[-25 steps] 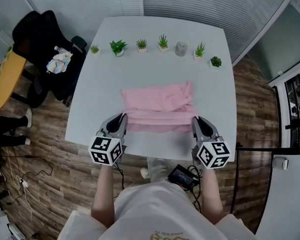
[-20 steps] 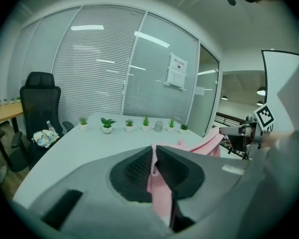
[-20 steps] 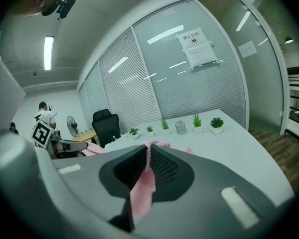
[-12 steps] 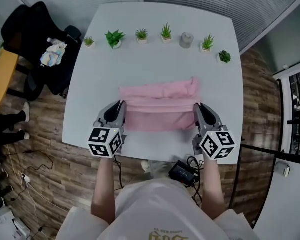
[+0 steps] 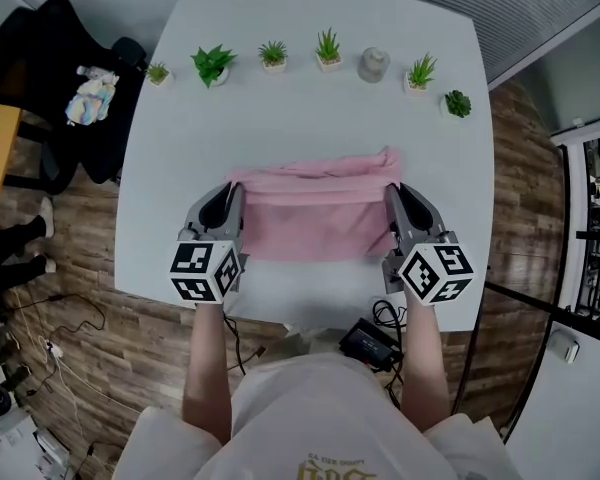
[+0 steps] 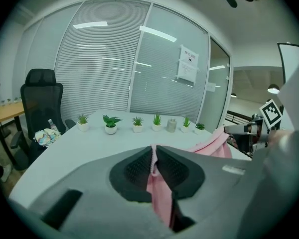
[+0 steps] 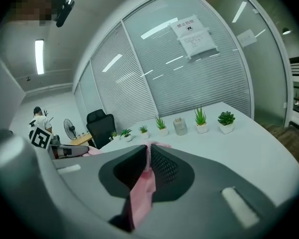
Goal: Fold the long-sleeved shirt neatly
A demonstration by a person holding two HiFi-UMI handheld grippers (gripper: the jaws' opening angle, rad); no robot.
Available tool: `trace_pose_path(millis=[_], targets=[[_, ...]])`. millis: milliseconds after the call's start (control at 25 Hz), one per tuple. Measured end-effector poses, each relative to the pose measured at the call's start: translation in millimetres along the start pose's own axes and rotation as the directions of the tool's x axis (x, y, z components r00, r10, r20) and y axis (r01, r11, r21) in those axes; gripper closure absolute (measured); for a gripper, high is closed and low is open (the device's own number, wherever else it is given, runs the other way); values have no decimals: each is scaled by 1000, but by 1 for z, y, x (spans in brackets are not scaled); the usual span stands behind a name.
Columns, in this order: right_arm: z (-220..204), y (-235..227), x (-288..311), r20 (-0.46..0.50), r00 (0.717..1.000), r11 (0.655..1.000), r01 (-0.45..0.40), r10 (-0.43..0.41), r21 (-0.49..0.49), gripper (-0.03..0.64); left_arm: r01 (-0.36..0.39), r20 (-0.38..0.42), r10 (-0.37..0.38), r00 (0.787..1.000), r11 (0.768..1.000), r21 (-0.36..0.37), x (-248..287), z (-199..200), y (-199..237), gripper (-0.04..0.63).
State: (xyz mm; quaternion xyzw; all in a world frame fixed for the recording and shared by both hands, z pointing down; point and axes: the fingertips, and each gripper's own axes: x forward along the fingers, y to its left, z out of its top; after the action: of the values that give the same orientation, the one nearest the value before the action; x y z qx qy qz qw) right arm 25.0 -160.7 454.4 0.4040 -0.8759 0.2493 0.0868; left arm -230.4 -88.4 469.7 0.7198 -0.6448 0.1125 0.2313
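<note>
Both grippers grip pink cloth: the left gripper (image 5: 232,196) and right gripper (image 5: 395,198) each have jaws pressed together on one end of the long-sleeved shirt's (image 5: 315,223) near edge. The shirt lies on the white table (image 5: 310,118), well short of the row of potted plants (image 5: 325,50), its long axis parallel to that row (neither hand is nearer). The likely next move is to carry that edge toward the plants, kept level.

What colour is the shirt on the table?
Pink: the shirt shows best in the head view.
</note>
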Motion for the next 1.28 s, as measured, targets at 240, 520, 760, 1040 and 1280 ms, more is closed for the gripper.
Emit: trace_pose_path(millis=[240,520,760,1040,1280], targets=[[-17,-16,34,-59,998,1000,-7,7,5,574,-48,-58,46,997,998,-34,39,-20,19,563],[-34,-36,63,-124,992,1000,15,-13,13,566,-53,-128,48,991,998,-42,72,-39,26,503],[-34,-41,71,-120,993,999,15,-12,31,519,-108,-57,103,993,990,-88,77,-29,36,377],[-22,-39,65,-68,998,1000,20,-18,25,514,-135,41,139,989,986,-96,65,-7,43,360],[-24,-31,57,-68,998,1000,13,-13,-4,517,-128,22,129,991,990,-55,53,-12,37,365]])
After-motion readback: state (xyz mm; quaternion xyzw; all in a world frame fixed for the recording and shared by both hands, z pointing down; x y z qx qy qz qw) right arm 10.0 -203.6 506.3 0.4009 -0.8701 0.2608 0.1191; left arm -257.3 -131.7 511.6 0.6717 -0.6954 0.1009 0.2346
